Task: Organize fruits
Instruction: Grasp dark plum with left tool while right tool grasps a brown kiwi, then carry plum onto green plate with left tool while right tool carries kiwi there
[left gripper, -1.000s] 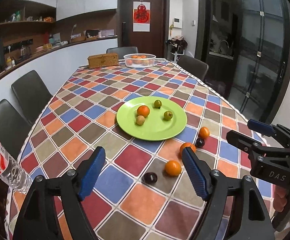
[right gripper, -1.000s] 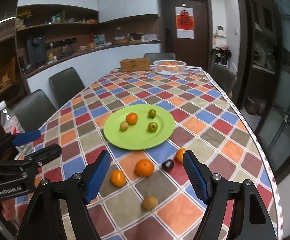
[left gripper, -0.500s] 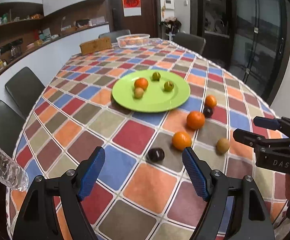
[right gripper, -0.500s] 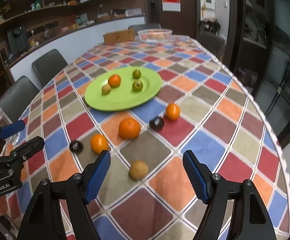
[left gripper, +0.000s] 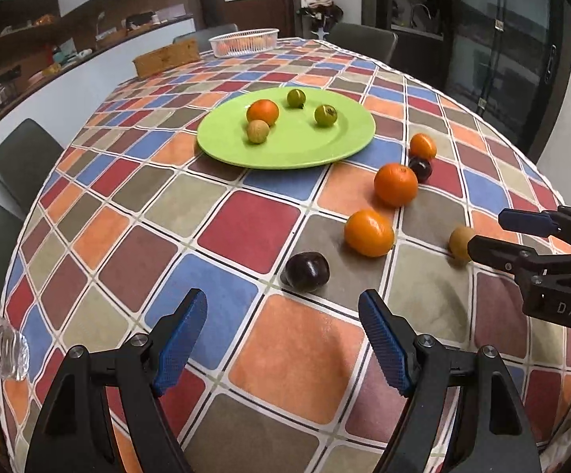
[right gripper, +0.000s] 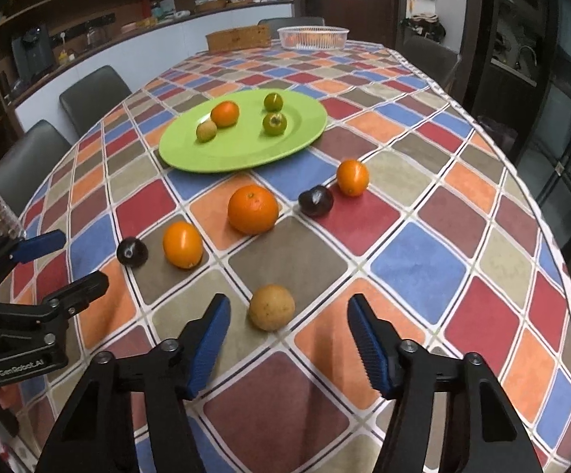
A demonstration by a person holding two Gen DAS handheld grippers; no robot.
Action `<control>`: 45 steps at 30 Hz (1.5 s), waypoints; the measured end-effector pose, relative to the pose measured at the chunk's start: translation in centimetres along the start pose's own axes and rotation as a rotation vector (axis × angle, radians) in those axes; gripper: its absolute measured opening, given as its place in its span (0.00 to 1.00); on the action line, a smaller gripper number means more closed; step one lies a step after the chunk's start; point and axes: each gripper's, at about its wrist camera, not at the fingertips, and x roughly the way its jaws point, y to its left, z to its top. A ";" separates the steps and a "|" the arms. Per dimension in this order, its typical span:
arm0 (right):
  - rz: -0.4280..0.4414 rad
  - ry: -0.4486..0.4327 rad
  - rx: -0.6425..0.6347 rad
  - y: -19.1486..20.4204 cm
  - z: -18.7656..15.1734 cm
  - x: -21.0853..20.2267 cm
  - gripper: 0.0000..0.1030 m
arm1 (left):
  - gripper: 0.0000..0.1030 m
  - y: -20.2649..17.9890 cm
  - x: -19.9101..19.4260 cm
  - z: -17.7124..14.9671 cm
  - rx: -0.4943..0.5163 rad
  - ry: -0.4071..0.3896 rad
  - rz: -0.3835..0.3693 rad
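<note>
Brown fruit [right gripper: 272,307] just ahead between wide-spread right gripper [right gripper: 288,341] fingers; left gripper [left gripper: 283,339] wide, empty.

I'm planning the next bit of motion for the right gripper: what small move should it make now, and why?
Probably ease the right gripper forward and down so its open jaws straddle the tan round fruit, then close. That fruit lies on the tablecloth just ahead, centred between the jaws and clear of the other fruit, while the green plate already holds four pieces.
</note>
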 end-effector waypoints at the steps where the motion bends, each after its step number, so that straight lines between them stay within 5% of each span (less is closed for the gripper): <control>1: 0.004 0.007 -0.002 0.1 0.0 0.2 0.58 | 0.77 0.0 0.2 0.1 0.004 0.002 -0.003; 10: 0.050 0.047 -0.007 0.3 -0.2 1.7 0.44 | 0.67 0.0 2.2 1.0 -0.020 0.016 -0.041; 25: 0.100 0.065 -0.004 -0.1 0.0 3.0 0.29 | 0.29 -0.6 4.2 1.5 -0.043 0.053 -0.064; 45: 0.135 -0.012 -0.032 -0.1 0.3 0.2 0.29 | 0.28 -1.3 -0.7 2.1 -0.059 -0.044 -0.037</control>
